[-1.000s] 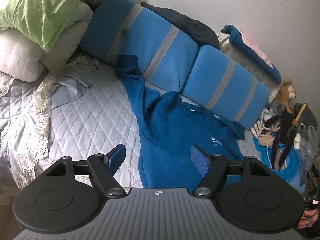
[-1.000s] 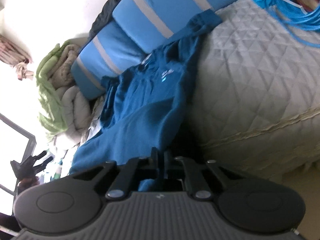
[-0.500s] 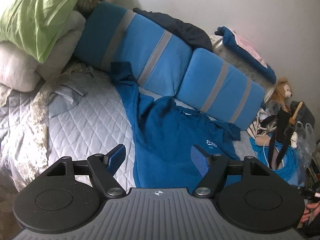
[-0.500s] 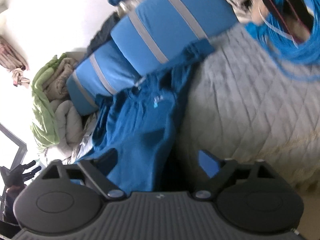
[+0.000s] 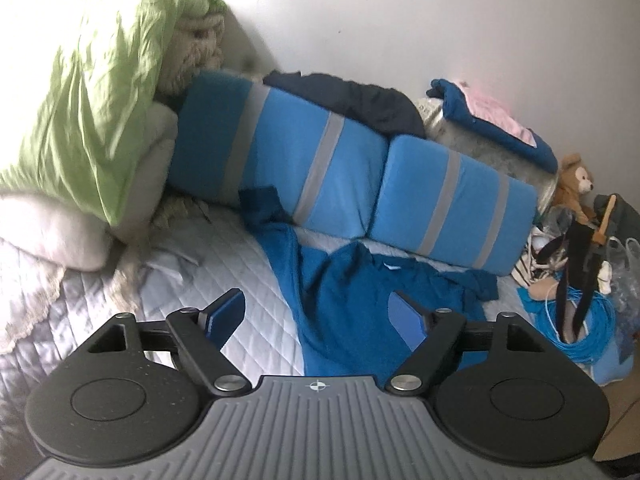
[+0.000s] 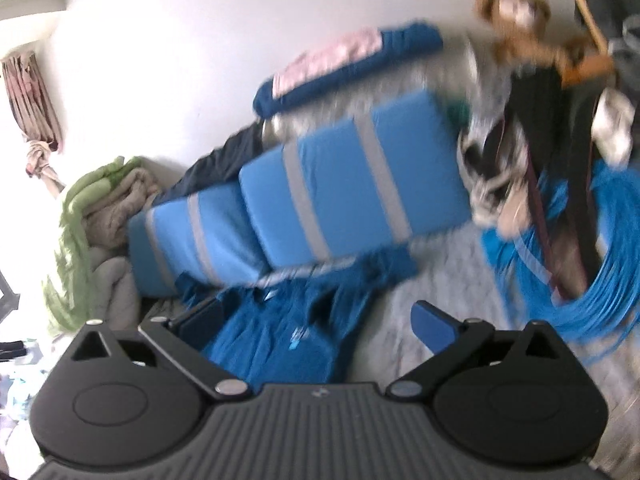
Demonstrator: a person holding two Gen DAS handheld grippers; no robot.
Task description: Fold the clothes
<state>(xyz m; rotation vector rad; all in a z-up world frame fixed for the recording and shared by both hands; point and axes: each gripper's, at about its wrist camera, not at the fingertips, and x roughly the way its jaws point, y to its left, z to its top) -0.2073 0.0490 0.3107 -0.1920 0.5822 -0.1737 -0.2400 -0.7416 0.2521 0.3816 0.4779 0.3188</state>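
A dark blue long-sleeved shirt (image 5: 352,304) lies spread on the grey quilted bed (image 5: 240,280), one sleeve reaching up against the blue cushions. It also shows in the right wrist view (image 6: 280,336), where the picture is blurred. My left gripper (image 5: 316,314) is open and empty, held above the shirt's near part. My right gripper (image 6: 320,322) is open and empty, above the shirt's right side.
Two blue cushions with grey stripes (image 5: 360,184) line the wall behind the shirt. A green pillow (image 5: 80,92) on beige bedding sits at the left. Folded clothes (image 5: 492,120), a teddy bear (image 5: 572,180), bags and a coil of blue cable (image 5: 580,320) crowd the right end.
The right gripper was shut on the shirt's hem, then opened and let it go, and swung upright. The left gripper pulled back and tilted up, staying open.
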